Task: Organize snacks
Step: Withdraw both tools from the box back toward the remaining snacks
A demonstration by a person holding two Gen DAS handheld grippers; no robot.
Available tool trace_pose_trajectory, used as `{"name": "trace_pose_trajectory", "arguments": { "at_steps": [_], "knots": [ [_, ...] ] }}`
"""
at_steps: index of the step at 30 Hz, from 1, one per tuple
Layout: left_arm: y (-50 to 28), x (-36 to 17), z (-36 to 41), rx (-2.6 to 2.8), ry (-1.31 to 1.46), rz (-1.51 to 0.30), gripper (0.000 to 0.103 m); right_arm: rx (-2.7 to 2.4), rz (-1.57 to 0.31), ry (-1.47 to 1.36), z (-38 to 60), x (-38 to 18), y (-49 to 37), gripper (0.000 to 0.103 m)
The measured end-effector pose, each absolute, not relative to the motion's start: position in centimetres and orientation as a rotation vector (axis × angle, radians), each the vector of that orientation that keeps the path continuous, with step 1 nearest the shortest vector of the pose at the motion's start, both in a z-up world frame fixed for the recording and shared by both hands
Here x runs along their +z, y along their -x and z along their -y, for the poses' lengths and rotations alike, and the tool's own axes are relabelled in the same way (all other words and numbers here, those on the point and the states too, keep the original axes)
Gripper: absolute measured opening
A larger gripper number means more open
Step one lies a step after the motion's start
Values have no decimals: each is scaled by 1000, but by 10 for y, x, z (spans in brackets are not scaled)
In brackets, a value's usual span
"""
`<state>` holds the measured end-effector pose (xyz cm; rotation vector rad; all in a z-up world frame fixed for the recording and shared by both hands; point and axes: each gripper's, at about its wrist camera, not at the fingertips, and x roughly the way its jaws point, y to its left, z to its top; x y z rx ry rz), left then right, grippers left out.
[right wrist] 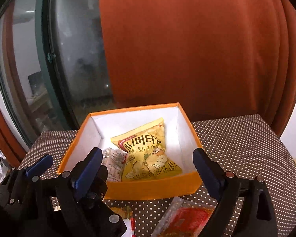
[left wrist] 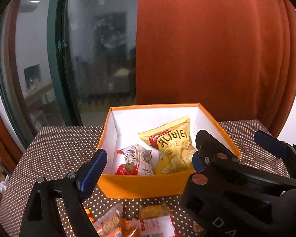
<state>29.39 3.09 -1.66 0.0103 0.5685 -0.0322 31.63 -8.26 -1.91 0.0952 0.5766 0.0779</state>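
An orange box (left wrist: 140,185) with a white inside stands on the dotted table; it also shows in the right wrist view (right wrist: 152,189). In it lie a yellow honey butter chip bag (left wrist: 173,148) (right wrist: 148,154) and a white and red snack packet (left wrist: 136,160) (right wrist: 114,164). My left gripper (left wrist: 148,164) is open and empty, hovering before the box's near wall. My right gripper (right wrist: 150,167) is open and empty beside it, to the right. More snack packets (left wrist: 148,219) lie on the table in front of the box, among them a red one (right wrist: 189,217).
The brown dotted tablecloth (left wrist: 59,148) covers the table. A dark window (left wrist: 88,59) and an orange curtain (left wrist: 217,49) stand behind it. The right gripper's body (left wrist: 236,187) crowds the left wrist view; the left gripper's body (right wrist: 29,187) crowds the right wrist view.
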Motion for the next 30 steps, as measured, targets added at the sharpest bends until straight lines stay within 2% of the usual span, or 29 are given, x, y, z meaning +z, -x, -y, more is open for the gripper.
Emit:
{"name": "trace_pose_trajectory", "arguments": {
  "at_steps": [12,24,30],
  "knots": [
    [-210,13,-20,-52,-10,-460,102,67,-456,-93,92,20,-232,101],
    [-142,7,-11,-52,4,-403,103,37,-367,-40,103,29,-152,101],
    [-121,-6,-9,-31,-17,-389,103,73,-386,-31,107,17,-132,101]
  ]
}}
